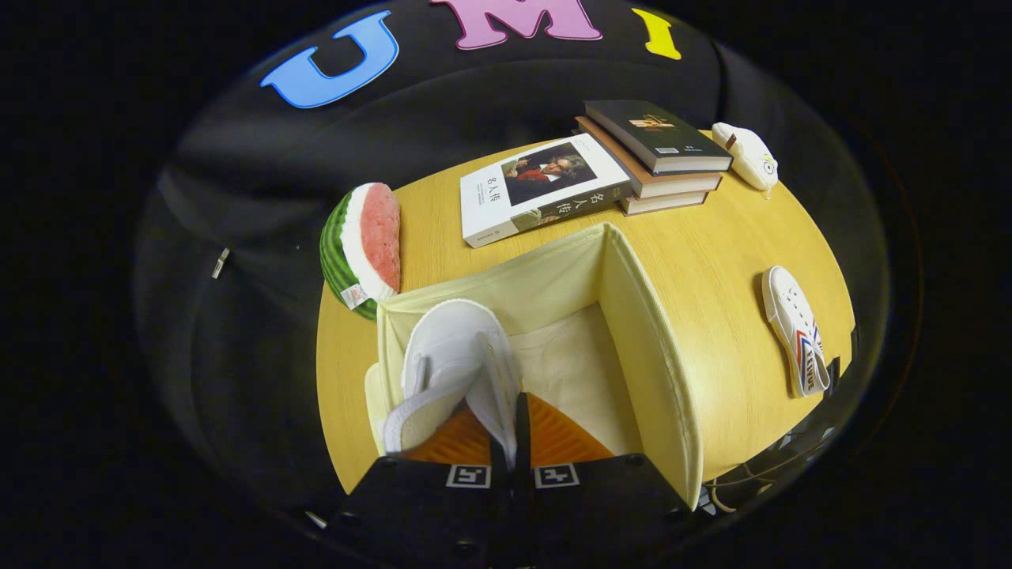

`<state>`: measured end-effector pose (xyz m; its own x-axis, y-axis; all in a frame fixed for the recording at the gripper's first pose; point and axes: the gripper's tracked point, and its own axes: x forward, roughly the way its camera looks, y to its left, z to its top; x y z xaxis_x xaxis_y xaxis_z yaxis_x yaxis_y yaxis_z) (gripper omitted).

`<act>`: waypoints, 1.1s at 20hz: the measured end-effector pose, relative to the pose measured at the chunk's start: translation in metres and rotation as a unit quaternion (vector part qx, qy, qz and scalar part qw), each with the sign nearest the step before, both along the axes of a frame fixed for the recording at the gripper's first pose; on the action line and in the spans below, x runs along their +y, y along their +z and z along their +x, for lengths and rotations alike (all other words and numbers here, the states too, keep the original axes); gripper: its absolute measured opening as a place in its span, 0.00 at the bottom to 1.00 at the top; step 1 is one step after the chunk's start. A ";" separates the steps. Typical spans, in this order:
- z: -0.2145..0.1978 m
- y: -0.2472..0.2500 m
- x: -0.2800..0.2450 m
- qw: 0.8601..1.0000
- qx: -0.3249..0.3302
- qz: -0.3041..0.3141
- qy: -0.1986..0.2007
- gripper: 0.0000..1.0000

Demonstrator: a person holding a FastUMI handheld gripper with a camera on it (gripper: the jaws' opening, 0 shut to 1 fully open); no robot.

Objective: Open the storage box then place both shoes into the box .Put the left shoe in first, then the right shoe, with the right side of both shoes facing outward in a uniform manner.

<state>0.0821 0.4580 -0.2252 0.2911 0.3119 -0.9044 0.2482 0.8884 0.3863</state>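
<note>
A white canvas shoe [455,363] hangs from my gripper [506,431], whose fingers are shut on the shoe's upper edge. The shoe is held over the left part of the open cream fabric storage box [648,348], toe pointing away from me, just above or inside the box's mouth. The second white shoe [794,330], with red and blue stripes on its side, lies on its side on the wooden table [711,237] to the right of the box, well apart from my fingers.
Beyond the box lie a white-covered book [541,190] and a stack of three books [660,158]. A watermelon-slice plush [364,249] sits at the box's far left corner. A small white plush toy [747,154] rests by the stack.
</note>
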 end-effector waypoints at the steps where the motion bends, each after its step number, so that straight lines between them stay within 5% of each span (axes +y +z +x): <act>1: -0.002 -0.001 0.002 1.000 0.000 0.001 0.001 0.05; 5: -0.008 -0.001 0.015 0.999 0.012 0.046 0.007 0.16; 6: -0.010 -0.001 0.010 0.999 0.013 0.044 0.011 0.31; 9: -0.011 -0.006 0.002 0.999 0.004 0.048 0.026 0.48; 12: -0.013 0.002 0.007 0.995 0.005 0.090 0.035 0.92; 22: -0.011 0.072 -0.083 0.978 -0.157 0.106 0.085 0.94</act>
